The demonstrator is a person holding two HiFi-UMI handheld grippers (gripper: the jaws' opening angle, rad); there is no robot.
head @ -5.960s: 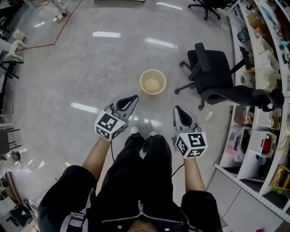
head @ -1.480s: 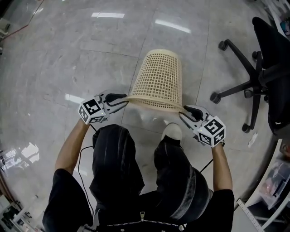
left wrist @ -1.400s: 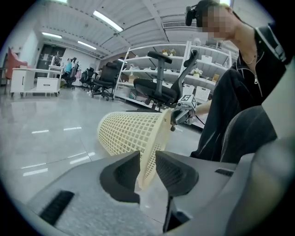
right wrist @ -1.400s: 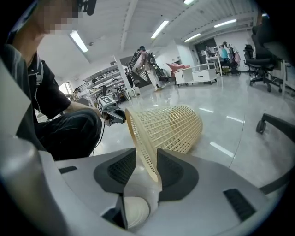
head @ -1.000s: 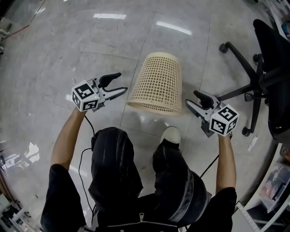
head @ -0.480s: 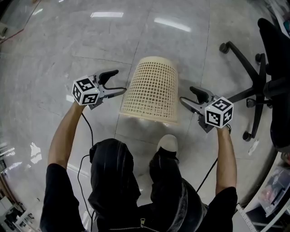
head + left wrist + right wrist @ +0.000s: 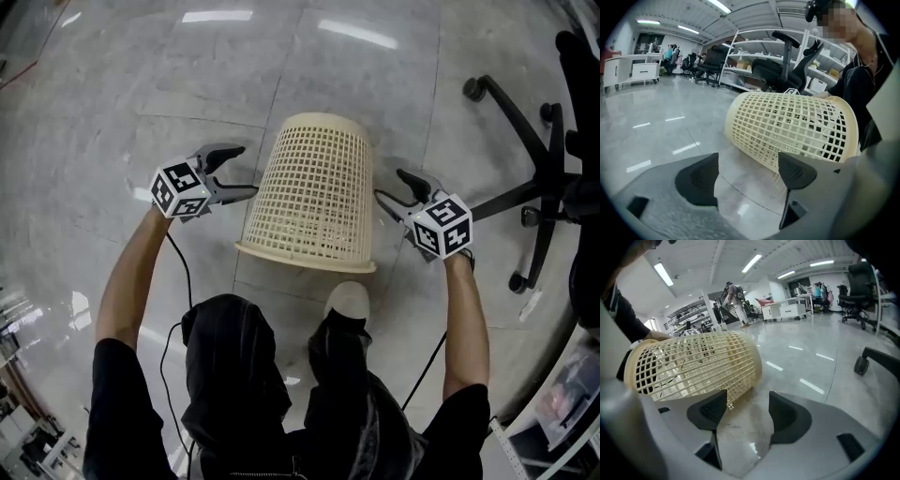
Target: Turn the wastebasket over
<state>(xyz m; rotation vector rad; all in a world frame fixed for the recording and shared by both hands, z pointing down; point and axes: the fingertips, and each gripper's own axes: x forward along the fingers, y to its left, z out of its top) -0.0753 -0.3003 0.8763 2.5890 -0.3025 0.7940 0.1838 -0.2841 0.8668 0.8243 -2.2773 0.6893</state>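
Note:
The cream lattice wastebasket (image 7: pixel 314 192) appears to lie on its side on the grey floor. Its wide rim points toward my feet and its closed bottom points away. My left gripper (image 7: pixel 246 171) hovers just left of its wall, open and empty, a small gap away. My right gripper (image 7: pixel 389 185) hovers to its right in the same way, open with nothing between its fingers. In the left gripper view the wastebasket (image 7: pixel 787 126) lies beyond the spread jaws of the left gripper (image 7: pixel 750 173). In the right gripper view the wastebasket (image 7: pixel 693 364) sits left of the right gripper (image 7: pixel 747 411).
A black office chair's wheeled base (image 7: pixel 525 187) stands at the right. My shoe (image 7: pixel 349 300) is just below the basket's rim. Shelving and more chairs (image 7: pixel 764 70) line the far side of the room. Polished floor (image 7: pixel 141 75) stretches to the left and ahead.
The grippers held the basket's rim, then opened and let it go. Both have since sunk and drawn in beside the basket, which now shows larger.

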